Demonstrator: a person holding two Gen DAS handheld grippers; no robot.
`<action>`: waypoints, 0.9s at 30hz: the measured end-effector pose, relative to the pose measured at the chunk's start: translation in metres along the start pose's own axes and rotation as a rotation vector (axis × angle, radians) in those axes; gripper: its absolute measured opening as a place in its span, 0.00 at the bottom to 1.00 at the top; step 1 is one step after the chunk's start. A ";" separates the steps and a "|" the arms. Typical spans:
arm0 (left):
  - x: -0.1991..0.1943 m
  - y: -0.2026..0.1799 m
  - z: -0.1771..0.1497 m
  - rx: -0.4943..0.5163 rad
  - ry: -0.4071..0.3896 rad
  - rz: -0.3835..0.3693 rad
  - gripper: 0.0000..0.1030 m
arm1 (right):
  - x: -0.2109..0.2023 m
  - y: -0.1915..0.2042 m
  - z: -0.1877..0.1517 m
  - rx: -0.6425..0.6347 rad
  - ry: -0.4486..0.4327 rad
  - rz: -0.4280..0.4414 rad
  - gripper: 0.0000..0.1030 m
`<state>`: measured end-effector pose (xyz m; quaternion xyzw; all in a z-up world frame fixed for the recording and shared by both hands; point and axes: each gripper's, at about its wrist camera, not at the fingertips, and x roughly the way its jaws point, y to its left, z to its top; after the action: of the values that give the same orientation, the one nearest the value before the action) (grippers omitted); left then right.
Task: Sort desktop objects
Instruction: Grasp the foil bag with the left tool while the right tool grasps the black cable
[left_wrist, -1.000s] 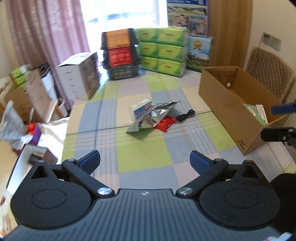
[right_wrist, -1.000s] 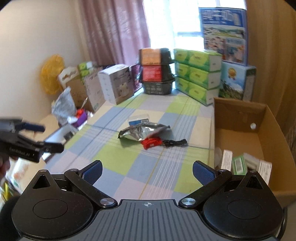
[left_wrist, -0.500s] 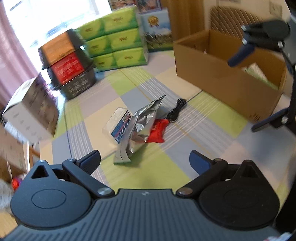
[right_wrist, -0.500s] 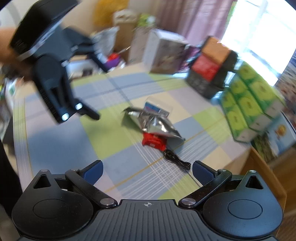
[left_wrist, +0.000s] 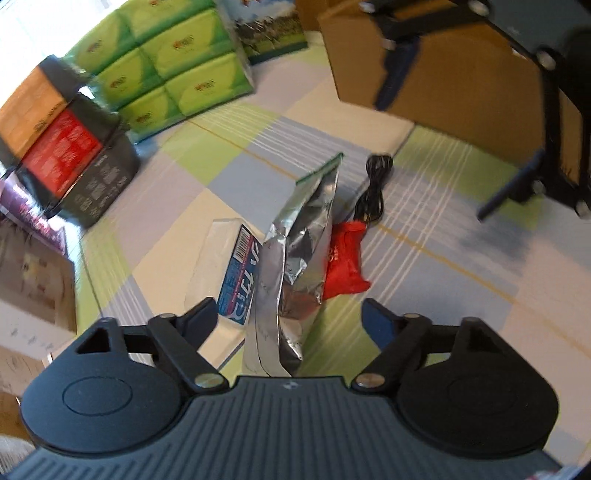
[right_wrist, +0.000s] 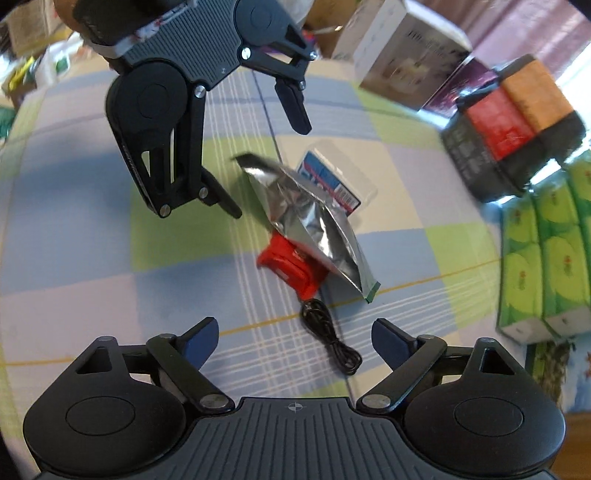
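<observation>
A small pile lies on the checked tablecloth (left_wrist: 443, 280): a silver foil bag (left_wrist: 306, 236), a red packet (left_wrist: 343, 258), a coiled black cable (left_wrist: 373, 192) and a clear pack with a blue label (left_wrist: 232, 273). My left gripper (left_wrist: 288, 319) is open, and the near end of the foil bag lies between its fingers. From the right wrist view the left gripper (right_wrist: 266, 162) hovers over the foil bag (right_wrist: 310, 218). My right gripper (right_wrist: 295, 339) is open just above the cable (right_wrist: 332, 336), near the red packet (right_wrist: 291, 266). In the left wrist view the right gripper (left_wrist: 447, 147) hangs before the cardboard box (left_wrist: 461, 81).
Green tissue boxes (left_wrist: 177, 70) are stacked at the far side of the table. Orange and red boxes sit in a black basket (left_wrist: 62, 140). A white carton (right_wrist: 402, 48) stands beside them. The open cardboard box stands at the table's right.
Both grippers have come down and closed in on the pile from opposite sides. The left one now straddles the foil bag's end and the right one is over the cable.
</observation>
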<state>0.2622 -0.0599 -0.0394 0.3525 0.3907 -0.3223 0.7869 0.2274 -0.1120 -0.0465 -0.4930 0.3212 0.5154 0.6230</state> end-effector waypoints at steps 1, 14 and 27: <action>0.006 0.000 0.000 0.015 0.010 0.000 0.73 | 0.008 -0.003 0.001 -0.019 0.017 -0.003 0.84; 0.043 0.007 -0.008 0.021 0.033 -0.017 0.47 | 0.080 -0.044 0.002 -0.010 0.161 0.076 0.56; 0.036 0.001 -0.011 -0.046 0.091 -0.006 0.36 | 0.094 -0.064 0.003 0.190 0.251 0.134 0.13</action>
<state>0.2758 -0.0585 -0.0743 0.3474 0.4343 -0.2991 0.7754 0.3130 -0.0771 -0.1128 -0.4700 0.4758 0.4573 0.5861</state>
